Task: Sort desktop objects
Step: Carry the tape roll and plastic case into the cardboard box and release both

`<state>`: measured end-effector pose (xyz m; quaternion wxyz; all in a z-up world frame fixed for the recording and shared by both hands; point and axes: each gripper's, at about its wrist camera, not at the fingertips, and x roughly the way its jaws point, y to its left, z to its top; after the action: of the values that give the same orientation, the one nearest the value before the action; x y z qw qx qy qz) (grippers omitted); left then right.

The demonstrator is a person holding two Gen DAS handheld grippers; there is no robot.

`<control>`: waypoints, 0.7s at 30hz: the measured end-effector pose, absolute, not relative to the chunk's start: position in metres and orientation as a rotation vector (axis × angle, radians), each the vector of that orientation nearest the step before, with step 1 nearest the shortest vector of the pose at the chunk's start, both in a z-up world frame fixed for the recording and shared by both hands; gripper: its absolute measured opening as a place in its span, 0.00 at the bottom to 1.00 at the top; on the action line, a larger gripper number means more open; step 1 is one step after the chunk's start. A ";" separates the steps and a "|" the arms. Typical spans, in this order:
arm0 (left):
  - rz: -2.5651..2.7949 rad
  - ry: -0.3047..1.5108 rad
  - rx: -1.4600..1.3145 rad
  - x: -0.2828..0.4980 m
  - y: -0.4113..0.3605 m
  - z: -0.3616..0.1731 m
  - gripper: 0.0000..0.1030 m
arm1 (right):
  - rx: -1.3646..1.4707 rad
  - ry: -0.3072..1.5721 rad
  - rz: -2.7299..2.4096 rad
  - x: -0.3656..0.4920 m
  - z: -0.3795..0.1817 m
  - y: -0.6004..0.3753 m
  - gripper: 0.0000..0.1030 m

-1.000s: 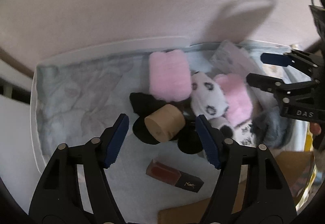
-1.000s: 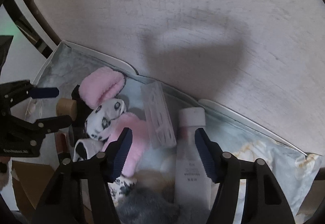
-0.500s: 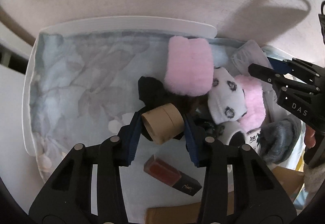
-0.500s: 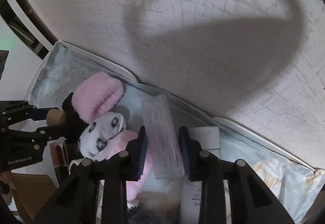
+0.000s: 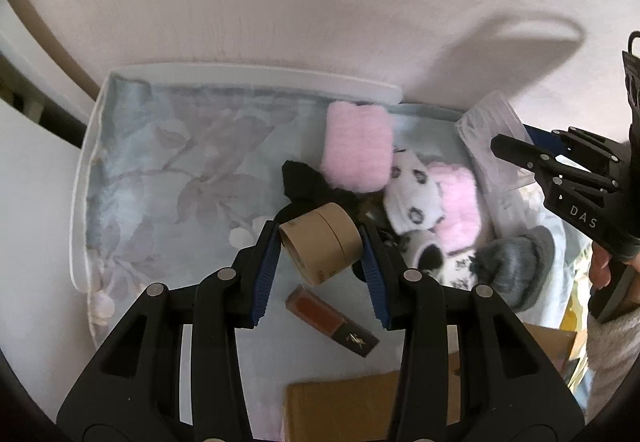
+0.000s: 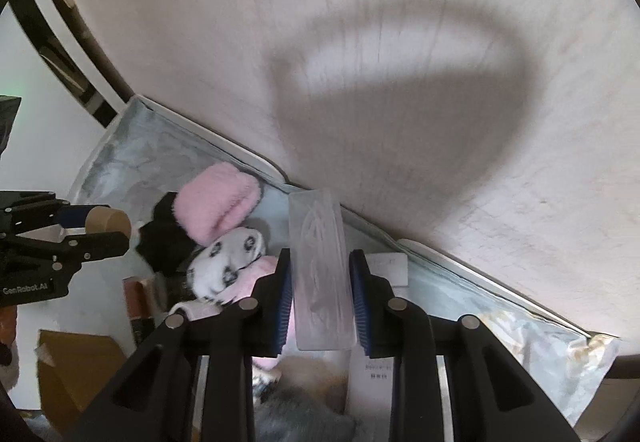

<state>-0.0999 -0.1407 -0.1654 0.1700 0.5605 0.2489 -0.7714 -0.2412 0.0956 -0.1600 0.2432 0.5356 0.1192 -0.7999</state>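
Left gripper (image 5: 320,242) clamped on the brown cardboard tube (image 5: 320,248), pads on its curved sides, tube axis running toward 11 o'clock. The side grip likely keeps it from rolling out. Tube sits clear of the floral-lined tray (image 5: 80,201), over the black fabric (image 5: 304,181). Lipstick box (image 5: 332,318) lies flat at 6 o'clock of the tube. Socks heaped at 2 o'clock: pink sock (image 5: 356,149), spotted sock (image 5: 416,193). Right gripper (image 6: 318,292) clamped across the short width of the clear plastic case (image 6: 320,274), long end sticking out toward 12. White bottle (image 6: 380,326) lies under it at 4 o'clock. Jaws just finished closing on both; both loads look lifted for sorting.
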 end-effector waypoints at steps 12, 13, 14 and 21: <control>-2.327 0.574 1.539 -0.093 -0.122 -0.087 0.36 | 1.373 0.344 -2.184 -0.168 -0.080 0.109 0.24; -2.340 0.565 1.534 -0.089 -0.117 -0.080 0.36 | 1.366 0.344 -2.181 -0.159 -0.077 0.107 0.24; -2.356 0.555 1.528 -0.083 -0.112 -0.071 0.36 | 1.360 0.344 -2.180 -0.151 -0.073 0.107 0.24; -2.449 0.521 1.533 -0.057 -0.070 -0.053 0.36 | 1.325 0.348 -2.146 -0.087 -0.053 0.114 0.24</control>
<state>-0.0568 -0.0700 -0.0525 0.1028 0.5193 0.1764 -0.8298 -0.0873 0.1139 -0.0531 0.2933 0.4977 0.1306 -0.8058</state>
